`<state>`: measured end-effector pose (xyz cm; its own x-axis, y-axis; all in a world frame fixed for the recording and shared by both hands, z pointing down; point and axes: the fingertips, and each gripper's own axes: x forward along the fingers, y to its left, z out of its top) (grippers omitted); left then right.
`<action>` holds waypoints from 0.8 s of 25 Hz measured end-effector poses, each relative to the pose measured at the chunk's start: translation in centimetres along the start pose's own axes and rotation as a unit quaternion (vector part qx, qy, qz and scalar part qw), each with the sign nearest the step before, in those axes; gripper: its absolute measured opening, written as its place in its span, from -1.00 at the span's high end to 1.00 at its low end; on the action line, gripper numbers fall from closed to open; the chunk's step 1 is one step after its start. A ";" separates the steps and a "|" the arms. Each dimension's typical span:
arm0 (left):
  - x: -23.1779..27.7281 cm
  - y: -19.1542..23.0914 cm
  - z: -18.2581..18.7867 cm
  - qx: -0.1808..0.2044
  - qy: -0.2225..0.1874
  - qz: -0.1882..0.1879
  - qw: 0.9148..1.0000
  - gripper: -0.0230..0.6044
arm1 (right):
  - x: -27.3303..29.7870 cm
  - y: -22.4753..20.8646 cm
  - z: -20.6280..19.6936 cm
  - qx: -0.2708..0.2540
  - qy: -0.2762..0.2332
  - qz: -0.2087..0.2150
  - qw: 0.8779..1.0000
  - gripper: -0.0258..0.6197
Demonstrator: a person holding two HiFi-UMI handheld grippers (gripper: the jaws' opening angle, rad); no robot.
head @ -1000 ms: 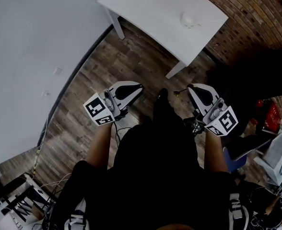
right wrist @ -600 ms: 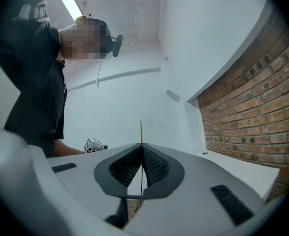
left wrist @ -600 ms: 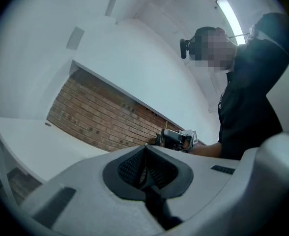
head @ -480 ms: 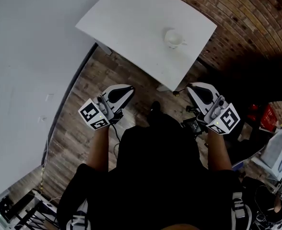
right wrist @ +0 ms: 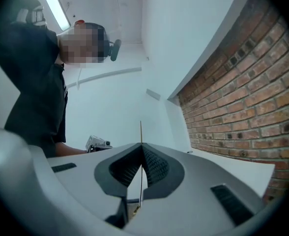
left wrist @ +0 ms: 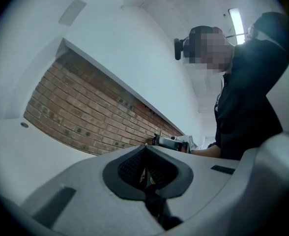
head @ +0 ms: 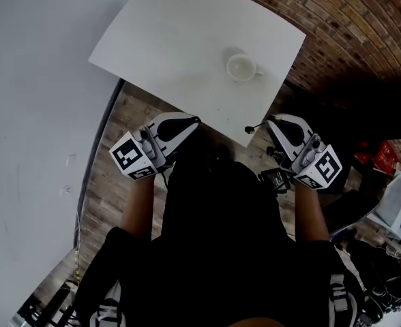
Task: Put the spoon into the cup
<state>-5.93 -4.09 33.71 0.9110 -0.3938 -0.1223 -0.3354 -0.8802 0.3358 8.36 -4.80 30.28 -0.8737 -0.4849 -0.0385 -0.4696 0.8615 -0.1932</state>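
Desk [head: 166, 39] is closer than a second ago. The cup [head: 241, 67] stands on it ahead, well apart from both tools. My right tool [right wrist: 141, 146] is clamped on the spoon [right wrist: 141, 132], which sits edge-on between the jaws. My left tool [left wrist: 145, 147] is closed and empty. I'm only approaching so far.

Room inspection: a plain white painted wall [head: 30, 80] meets a red brick wall [head: 350, 26]. A white rectangular flat-topped table [head: 187, 46] stands close by both, its top clean and matt. The brick courses run directly behind the table's far edge. The floor is dark, weathered wood plank [head: 101, 182], laid lengthwise along the white wall. Overhead, one long fluorescent tube light [left wrist: 237, 19] is lit on a white ceiling. Dim, unidentifiable clutter [head: 391, 182] sits on the floor at the right.
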 end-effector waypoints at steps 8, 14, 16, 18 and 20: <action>3.2 6.6 -0.1 -0.042 0.046 -0.114 0.991 0.87 | 4.6 -4.4 -0.7 0.017 0.009 -0.096 0.995 0.90; 4.7 10.9 0.0 -0.070 0.057 -0.170 0.981 0.87 | 6.8 -6.9 0.7 0.000 0.012 -0.163 0.987 0.90; 4.9 12.0 -0.5 -0.071 0.062 -0.179 0.979 0.87 | 7.1 -7.5 0.5 -0.003 0.015 -0.177 0.984 0.90; 5.1 13.0 -0.9 -0.065 0.067 -0.185 0.978 0.87 | 7.4 -8.4 0.5 -0.008 0.014 -0.188 0.982 0.90; 5.3 13.8 -1.4 -0.066 0.073 -0.189 0.977 0.87 | 7.4 -9.2 0.6 -0.016 0.015 -0.198 0.980 0.90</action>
<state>-5.38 -17.99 39.05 0.9916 0.0025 -0.1294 0.0559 -0.9100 0.4108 6.24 -16.38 31.22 -0.6256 -0.7777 0.0613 -0.7755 0.6114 -0.1573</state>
